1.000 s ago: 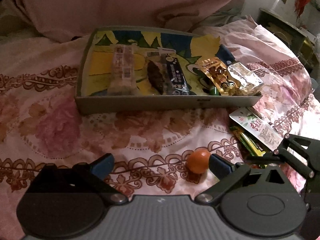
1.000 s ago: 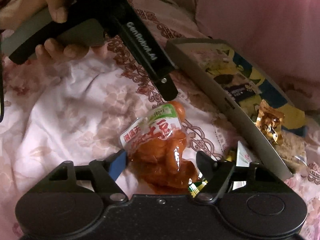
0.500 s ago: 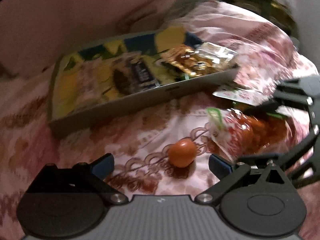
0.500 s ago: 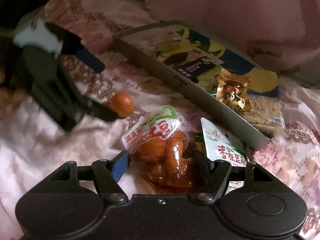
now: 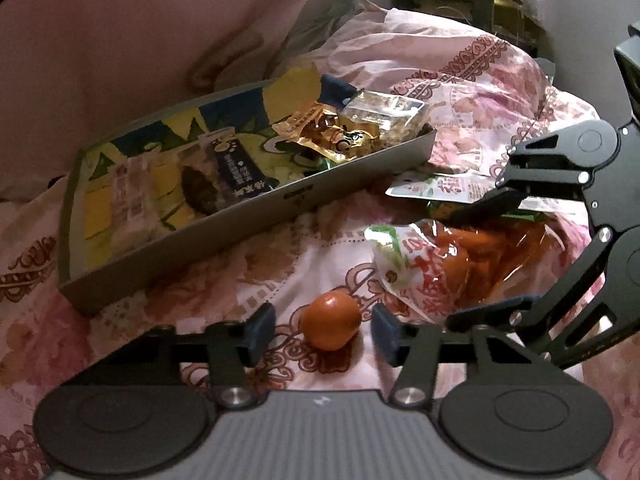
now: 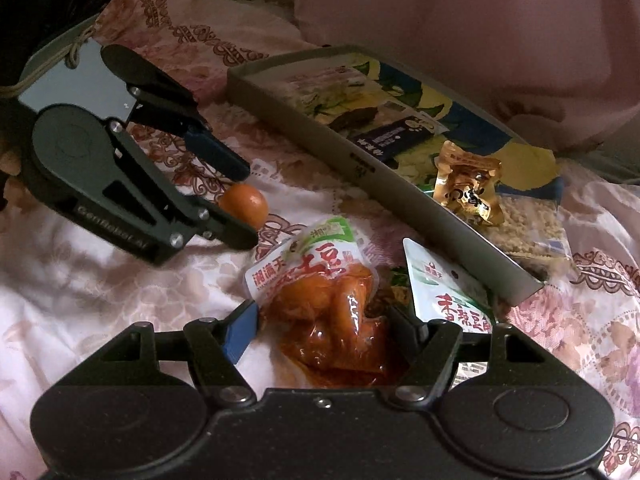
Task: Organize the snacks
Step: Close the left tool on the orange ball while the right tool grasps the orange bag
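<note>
A small orange (image 5: 330,322) lies on the floral bedspread between the fingers of my left gripper (image 5: 323,334). The jaws are closing, with a gap still showing on each side of the fruit. In the right wrist view the left gripper (image 6: 248,206) straddles the orange (image 6: 242,206). My right gripper (image 6: 324,330) is shut on a clear snack pouch (image 6: 320,300) of orange-red pieces with a white and green top. That pouch (image 5: 440,264) sits just right of the orange, inside the right gripper (image 5: 454,268). A grey tray (image 5: 280,204) with a colourful liner holds several packets.
A white and green packet (image 6: 452,296) lies against the tray's (image 6: 360,168) near corner. Inside the tray are a gold packet (image 5: 324,132), a dark bar (image 5: 236,168) and a clear cracker pack (image 5: 384,112). Pink bedding rises behind, and dark furniture (image 5: 460,0) stands at the far right.
My left gripper shifted and rolled so the orange now sits centred between its fingers, and its jaws have narrowed. The right gripper, still on the pouch, shifted a little and rolled.
</note>
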The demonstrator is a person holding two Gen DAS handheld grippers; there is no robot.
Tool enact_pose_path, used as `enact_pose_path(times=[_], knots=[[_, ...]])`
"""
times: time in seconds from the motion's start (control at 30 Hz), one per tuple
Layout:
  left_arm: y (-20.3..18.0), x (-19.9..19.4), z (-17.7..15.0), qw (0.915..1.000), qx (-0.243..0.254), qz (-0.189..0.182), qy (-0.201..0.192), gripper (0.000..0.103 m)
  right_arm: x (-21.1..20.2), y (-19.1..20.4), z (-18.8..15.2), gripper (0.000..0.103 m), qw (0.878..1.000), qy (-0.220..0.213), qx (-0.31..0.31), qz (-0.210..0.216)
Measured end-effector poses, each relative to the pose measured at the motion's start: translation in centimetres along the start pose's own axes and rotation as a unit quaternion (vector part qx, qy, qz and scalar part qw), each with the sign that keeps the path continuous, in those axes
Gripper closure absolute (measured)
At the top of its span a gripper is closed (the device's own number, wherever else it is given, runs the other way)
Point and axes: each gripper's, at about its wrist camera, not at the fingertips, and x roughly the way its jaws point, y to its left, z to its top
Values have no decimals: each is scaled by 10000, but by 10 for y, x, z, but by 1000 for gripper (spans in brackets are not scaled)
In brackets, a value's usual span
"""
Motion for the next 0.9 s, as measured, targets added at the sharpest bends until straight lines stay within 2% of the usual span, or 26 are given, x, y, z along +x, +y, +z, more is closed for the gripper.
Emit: enact_pose_path(times=[0.1, 0.17, 0.33, 0.5, 0.7, 0.9], knots=[[-1, 2, -1, 9999, -5, -108, 48, 64, 0, 1, 1, 31, 10000, -18, 62, -26], [-4, 2, -2, 9999, 50, -111, 46, 68, 1, 2, 1, 31, 9999, -45, 96, -60], [-3, 2, 0, 9999, -103, -90, 94, 68, 1, 3, 0, 31, 9998, -82, 123, -123], [2, 0, 6, 9977, -649, 58, 178, 68, 2, 7, -1, 32, 9996, -102, 91, -249], [14, -9, 10, 9933, -1128, 235, 21, 68, 0, 13, 4, 34, 9988, -222, 105, -413], [35, -19, 15, 9851, -1656, 390, -262, 68, -2, 21, 13, 35, 9974, -463, 121, -543]])
